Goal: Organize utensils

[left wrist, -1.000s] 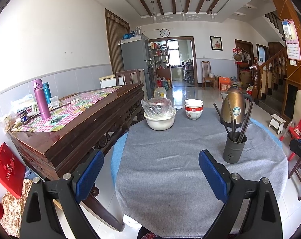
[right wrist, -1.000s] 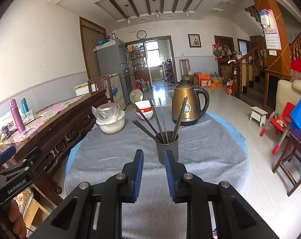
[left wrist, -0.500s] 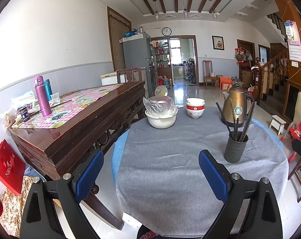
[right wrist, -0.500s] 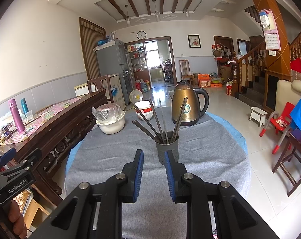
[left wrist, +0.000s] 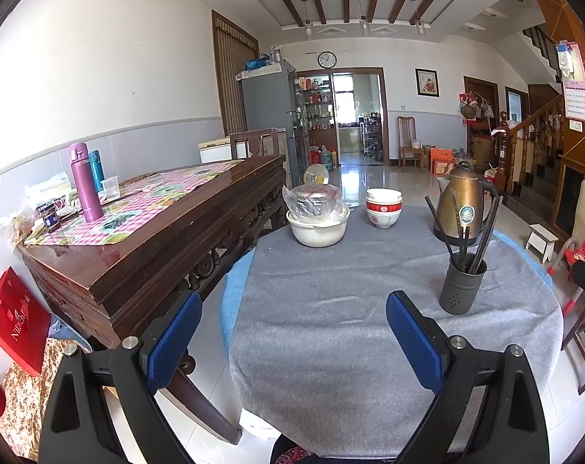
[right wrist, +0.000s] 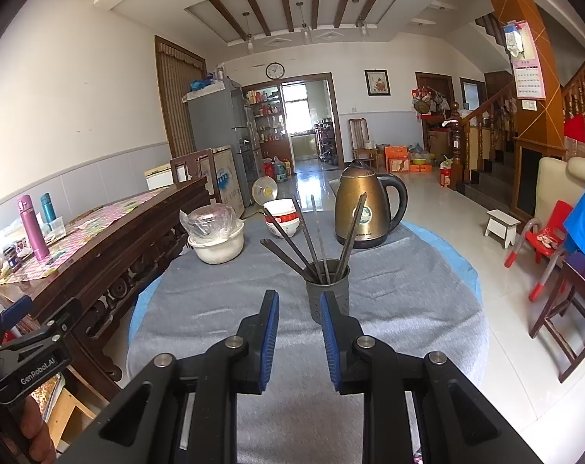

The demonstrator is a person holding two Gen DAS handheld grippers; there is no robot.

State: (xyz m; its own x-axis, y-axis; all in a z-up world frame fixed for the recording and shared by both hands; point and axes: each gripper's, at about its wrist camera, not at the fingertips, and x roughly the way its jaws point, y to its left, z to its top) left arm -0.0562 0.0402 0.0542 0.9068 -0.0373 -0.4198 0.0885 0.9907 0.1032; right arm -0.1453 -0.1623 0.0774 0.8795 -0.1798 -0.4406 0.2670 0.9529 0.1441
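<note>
Blue pads of the right gripper [right wrist: 298,323] sit low centre of its frame, jaws narrowly parted w/ nothing between, above grey cloth on the round table [right wrist: 420,309]. Left gripper [left wrist: 292,332] at bottom of its view, jaws spread wide, empty. Just beyond right gripper's tips, centre frame: dark utensil holder [right wrist: 327,294] upright, chopsticks [right wrist: 312,232] fanned out of it. Farther back: white pot [right wrist: 217,247] w/ plastic bag left, stacked bowls [right wrist: 283,216], bronze kettle [right wrist: 364,208] behind.
</note>
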